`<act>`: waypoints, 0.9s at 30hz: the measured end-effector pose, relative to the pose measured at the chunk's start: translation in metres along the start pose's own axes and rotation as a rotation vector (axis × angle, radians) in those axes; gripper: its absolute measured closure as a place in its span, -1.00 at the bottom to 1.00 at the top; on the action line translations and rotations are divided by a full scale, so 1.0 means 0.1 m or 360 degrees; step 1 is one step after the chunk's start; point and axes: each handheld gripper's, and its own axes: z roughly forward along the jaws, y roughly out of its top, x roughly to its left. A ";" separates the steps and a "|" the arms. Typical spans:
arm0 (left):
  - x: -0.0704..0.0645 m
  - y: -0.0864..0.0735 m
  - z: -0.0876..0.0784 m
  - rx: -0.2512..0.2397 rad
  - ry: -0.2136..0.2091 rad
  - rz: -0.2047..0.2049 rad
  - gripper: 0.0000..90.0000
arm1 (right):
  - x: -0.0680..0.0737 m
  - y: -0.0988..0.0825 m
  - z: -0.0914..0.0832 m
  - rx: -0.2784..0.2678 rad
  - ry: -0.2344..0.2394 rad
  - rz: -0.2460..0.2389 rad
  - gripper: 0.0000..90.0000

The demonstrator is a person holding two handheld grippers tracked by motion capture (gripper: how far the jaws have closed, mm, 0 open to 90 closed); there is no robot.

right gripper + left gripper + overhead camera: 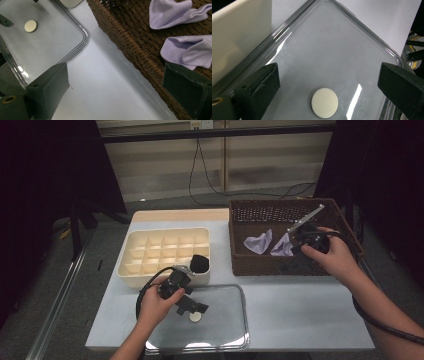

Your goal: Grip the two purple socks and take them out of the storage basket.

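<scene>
Both sets of jaws are standing wide apart and gripping nothing. I am watching the left gripper (192, 306) hovering low over the clear tray (235, 292), its two black jaws spread to either side of the small cream disc (324, 102), which is lying flat on the tray floor between them, nearer the left jaw than the right, and touching neither. In the high view the disc (195, 317) is sitting just beside the gripper's tip, towards the near edge of the tray.

I am seeing the right gripper (300, 237) hanging over the front part of the brown wicker basket (280, 267), its jaws just as open. One jaw is lying over the pale table top (105, 85), the other over the basket's woven wall, just beside the nearer lilac cloth (187, 51). A second lilac cloth (170, 12) is lying farther in on the basket floor, near the first; I cannot tell whether the two are touching.

Behind the tray, the cream divided box (165, 252) is standing on the table, its near wall just beside the tray's rim. A dark rounded thing (200, 263) is resting in its near right corner compartment; I cannot tell what it is.
</scene>
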 end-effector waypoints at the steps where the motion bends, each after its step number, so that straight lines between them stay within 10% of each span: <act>1: 0.00 0.00 0.00 -0.0004 -0.0002 -0.0006 -0.91 | -0.02 0.03 -0.01 0.0003 0.0005 0.0014 -0.85; 27: -0.01 0.00 0.02 -0.0018 -0.0001 -0.0011 -0.91 | -0.46 0.33 0.11 0.0099 -0.0132 0.0165 -0.85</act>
